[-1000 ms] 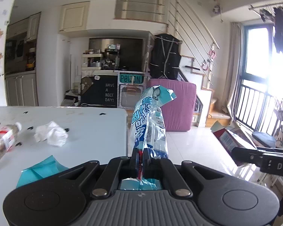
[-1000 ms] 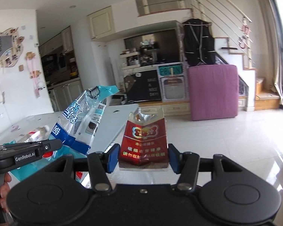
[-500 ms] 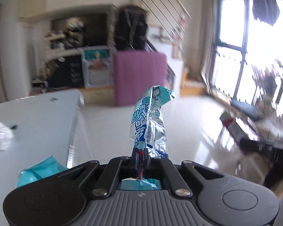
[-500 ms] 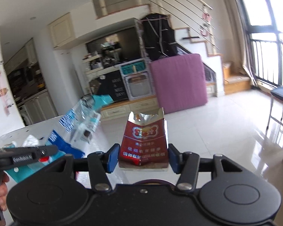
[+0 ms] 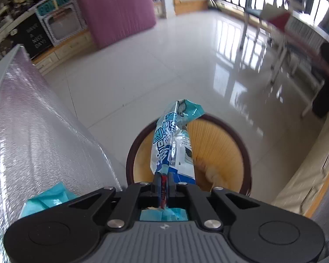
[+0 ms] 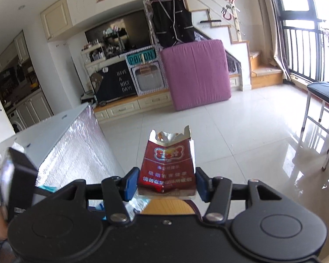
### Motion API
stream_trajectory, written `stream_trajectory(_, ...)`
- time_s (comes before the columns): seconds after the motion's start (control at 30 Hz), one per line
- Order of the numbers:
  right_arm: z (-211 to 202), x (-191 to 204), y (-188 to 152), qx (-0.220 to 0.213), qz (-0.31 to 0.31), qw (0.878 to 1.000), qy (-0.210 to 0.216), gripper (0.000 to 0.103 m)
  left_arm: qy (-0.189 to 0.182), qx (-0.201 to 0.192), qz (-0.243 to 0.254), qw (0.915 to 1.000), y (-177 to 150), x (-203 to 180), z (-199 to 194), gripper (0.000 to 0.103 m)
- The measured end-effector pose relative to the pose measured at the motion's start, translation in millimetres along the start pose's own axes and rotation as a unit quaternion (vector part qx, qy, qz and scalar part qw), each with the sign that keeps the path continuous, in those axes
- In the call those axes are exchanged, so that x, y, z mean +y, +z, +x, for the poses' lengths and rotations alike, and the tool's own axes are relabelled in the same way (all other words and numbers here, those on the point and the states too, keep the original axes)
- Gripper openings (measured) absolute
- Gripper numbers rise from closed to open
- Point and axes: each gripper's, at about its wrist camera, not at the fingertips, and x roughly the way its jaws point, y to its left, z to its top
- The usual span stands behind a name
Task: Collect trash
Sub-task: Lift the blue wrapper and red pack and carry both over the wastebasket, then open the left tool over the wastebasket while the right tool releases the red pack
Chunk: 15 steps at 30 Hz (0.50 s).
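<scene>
The left claw (image 5: 163,180) is pressed together on a blue snack wrapper (image 5: 172,141), which sticks out ahead of it, above a round wicker bin (image 5: 219,144) on the floor below. The right claw (image 6: 166,180) pinches a torn red cigarette pack (image 6: 167,166) upright between its blue pads (image 6: 131,183); the desk (image 6: 61,129) lies to its left.

Glossy crinkled plastic wrapper (image 5: 173,140); shiny tiled floor (image 5: 142,65) (mirror-like, upper right); red paper pack (image 6: 167,166), foil-lined; ribbed woven bin (image 5: 217,144).
</scene>
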Motion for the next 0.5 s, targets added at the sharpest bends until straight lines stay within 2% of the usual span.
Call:
stream_trajectory(0.23, 25.1, 3.2, -7.7, 0.048, -0.016, 0.999, -0.008, 0.055, 0.002, 0.058, 0.076, 0.9954, 22.1, -10.8, 59.0, 0.003)
stream_trajectory(0.43, 42.7, 0.2, -13.6, 0.083, -0.018, 0.996, -0.018, 0.055, -0.048, 0.126, 0.127, 0.9826, 21.9, -35.0, 110.7, 0.004)
stream_trajectory(0.5, 43.5, -0.8, -13.2, 0.085, -0.017, 0.996, -0.018, 0.055, -0.038, 0.128, 0.141, 0.9810, 24.0, -38.3, 127.5, 0.005)
